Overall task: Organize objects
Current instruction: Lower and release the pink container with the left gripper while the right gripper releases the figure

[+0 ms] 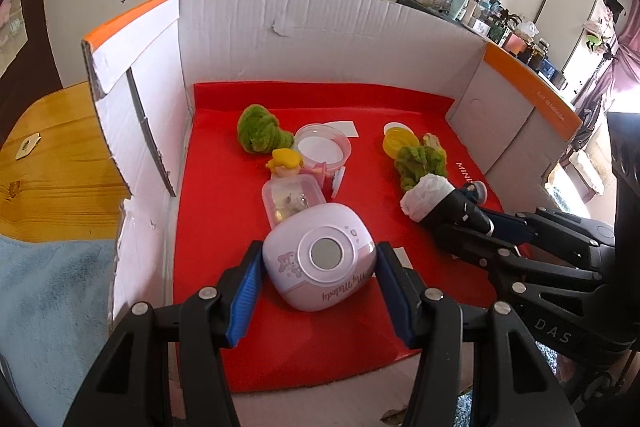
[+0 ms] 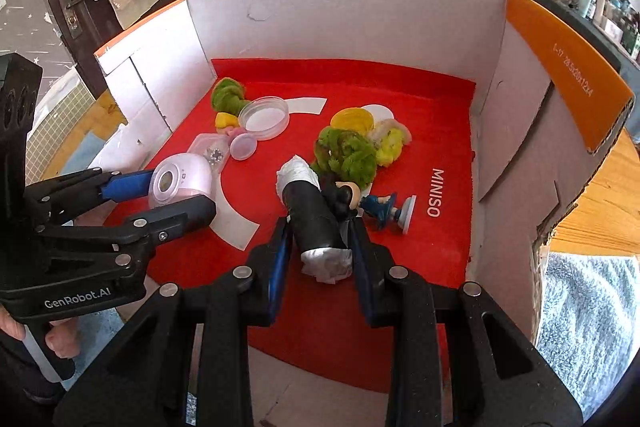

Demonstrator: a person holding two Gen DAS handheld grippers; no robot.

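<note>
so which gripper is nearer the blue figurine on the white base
Right. The right gripper, shut on the black roll, sits right beside the blue figurine. The left gripper clamps the pink case across the box.

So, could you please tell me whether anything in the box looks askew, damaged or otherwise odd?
Yes. The blue figurine lies toppled on its side on the red mat, its round base off the mat's surface. The cardboard box is worn: its back wall has a torn patch, and its left flap is ragged and leans outward.
</note>
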